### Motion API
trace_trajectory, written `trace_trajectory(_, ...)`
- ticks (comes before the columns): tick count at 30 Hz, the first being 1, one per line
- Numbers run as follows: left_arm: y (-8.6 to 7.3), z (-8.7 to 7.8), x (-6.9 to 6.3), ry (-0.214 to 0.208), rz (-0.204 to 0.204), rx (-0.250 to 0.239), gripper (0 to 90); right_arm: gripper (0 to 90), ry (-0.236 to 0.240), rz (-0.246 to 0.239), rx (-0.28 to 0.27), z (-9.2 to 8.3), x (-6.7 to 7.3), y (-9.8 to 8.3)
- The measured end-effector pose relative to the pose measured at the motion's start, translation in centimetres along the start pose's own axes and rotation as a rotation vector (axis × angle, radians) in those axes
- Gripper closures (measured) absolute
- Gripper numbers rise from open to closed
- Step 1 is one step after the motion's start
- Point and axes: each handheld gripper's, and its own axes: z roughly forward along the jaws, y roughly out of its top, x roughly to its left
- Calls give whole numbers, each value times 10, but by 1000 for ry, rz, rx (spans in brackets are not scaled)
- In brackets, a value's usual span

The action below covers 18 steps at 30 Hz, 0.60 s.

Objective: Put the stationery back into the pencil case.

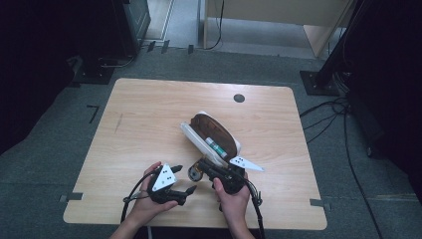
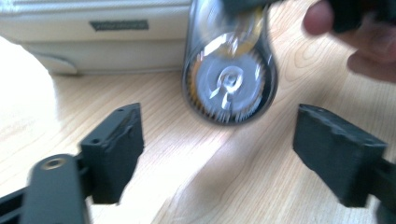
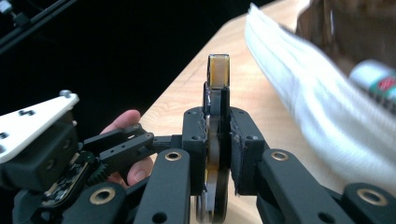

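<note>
A small round clear tape dispenser (image 1: 193,173) with an amber roll inside is held just above the table's near middle. My right gripper (image 1: 202,166) is shut on it; in the right gripper view the pads (image 3: 240,135) press on both flat sides of the thin dispenser (image 3: 218,70). My left gripper (image 1: 185,179) is open just to the left of it. In the left gripper view its jaws stand wide apart with nothing between them, and the dispenser's round face (image 2: 229,88) hangs beyond my left gripper (image 2: 217,135).
An open white pouch (image 1: 196,137) with a brown inside lies in the table's middle, and a green-and-white tube (image 1: 215,145) lies in it. The pouch's side (image 2: 93,42) is close behind the dispenser. A dark round hole (image 1: 239,98) marks the far table top.
</note>
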Motion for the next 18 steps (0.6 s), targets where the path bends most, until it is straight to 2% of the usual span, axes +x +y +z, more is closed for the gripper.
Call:
trace_trajectory(1, 0, 0, 2, 0, -4, 2, 131, 786, -6, -22, -3, -1, 2, 2)
trace_trajectory(2, 0, -2, 3, 11, -13, 4, 110, 786, -22, -67, -11, -3, 5, 6)
trace_trajectory(4, 0, -2, 5, 10, -16, 6, 108, 786, -26, -83, -14, -4, 7, 8)
trace_trajectory(7, -2, -3, 8, 14, -18, 23, 73, 786, -35, -148, -34, -7, 13, 18)
trace_trajectory(9, -4, -4, 13, 21, -23, 55, 23, 786, -43, -168, -46, -9, 14, 23)
trace_trajectory(12, -5, -6, 18, 27, -30, 60, 22, 786, -55, -190, -62, -13, 16, 31)
trace_trajectory(14, -7, -11, 27, 48, -55, 59, 22, 786, -56, -203, -73, -16, 16, 36)
trace_trajectory(16, -8, -12, 31, 55, -62, 62, 22, 786, -59, -208, -78, -17, 16, 39)
trace_trajectory(18, -10, -14, 37, 70, -78, 81, 11, 786, -62, -217, -90, -21, 17, 47)
